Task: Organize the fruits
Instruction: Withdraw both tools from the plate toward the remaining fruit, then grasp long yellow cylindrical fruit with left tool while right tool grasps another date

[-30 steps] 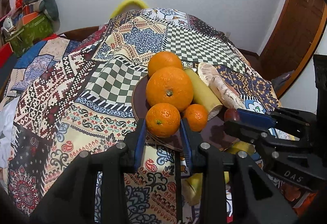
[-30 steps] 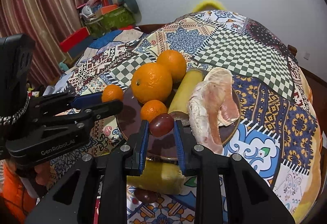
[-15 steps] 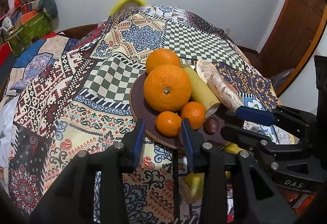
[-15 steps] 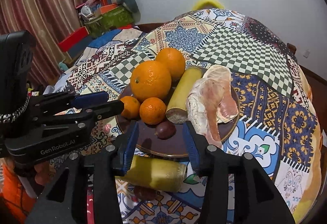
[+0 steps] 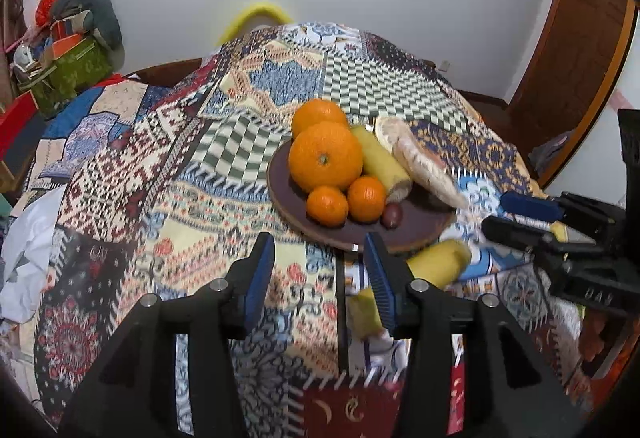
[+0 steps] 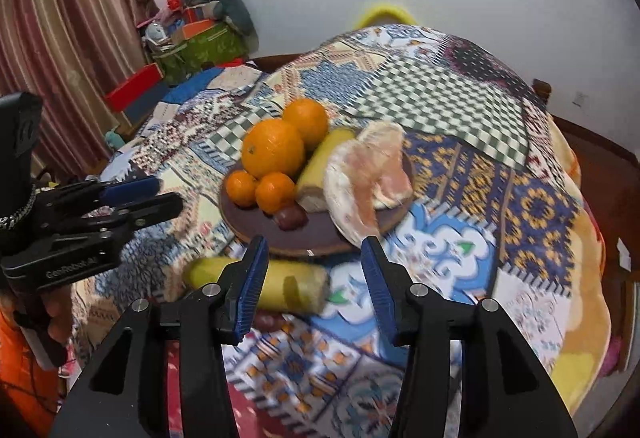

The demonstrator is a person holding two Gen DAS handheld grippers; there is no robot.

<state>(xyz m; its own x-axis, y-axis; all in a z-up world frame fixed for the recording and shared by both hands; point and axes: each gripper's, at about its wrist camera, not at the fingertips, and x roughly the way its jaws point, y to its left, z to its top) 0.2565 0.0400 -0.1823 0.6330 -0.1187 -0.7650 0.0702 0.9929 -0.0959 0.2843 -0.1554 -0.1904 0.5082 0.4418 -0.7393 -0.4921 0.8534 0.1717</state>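
Observation:
A dark brown plate [image 5: 288, 194] [image 6: 316, 234] on the patchwork cloth holds a big orange [image 5: 325, 155] [image 6: 273, 153], a second orange [image 5: 318, 113] behind it, two small mandarins [image 5: 327, 205] [image 6: 274, 192], a dark grape [image 5: 391, 215] [image 6: 291, 217], a banana piece [image 5: 382, 162] and peeled pomelo [image 5: 424, 166] [image 6: 368, 178]. Another banana piece [image 5: 436, 262] [image 6: 280, 284] and a dark fruit [image 6: 267, 320] lie on the cloth in front of the plate. My left gripper [image 5: 320, 274] is open and empty, short of the plate. My right gripper [image 6: 314, 278] is open and empty above the loose banana piece.
The patchwork cloth [image 5: 280, 86] covers a rounded surface that drops away on all sides. Boxes and a green bag [image 5: 68, 66] stand at the far left. A wooden door [image 5: 576, 50] is at the right. A striped curtain [image 6: 60, 18] hangs at the left.
A second ago the left gripper held a mandarin and the right held the grape. Both opened, left the fruits on the plate, and have pulled back and up from it.

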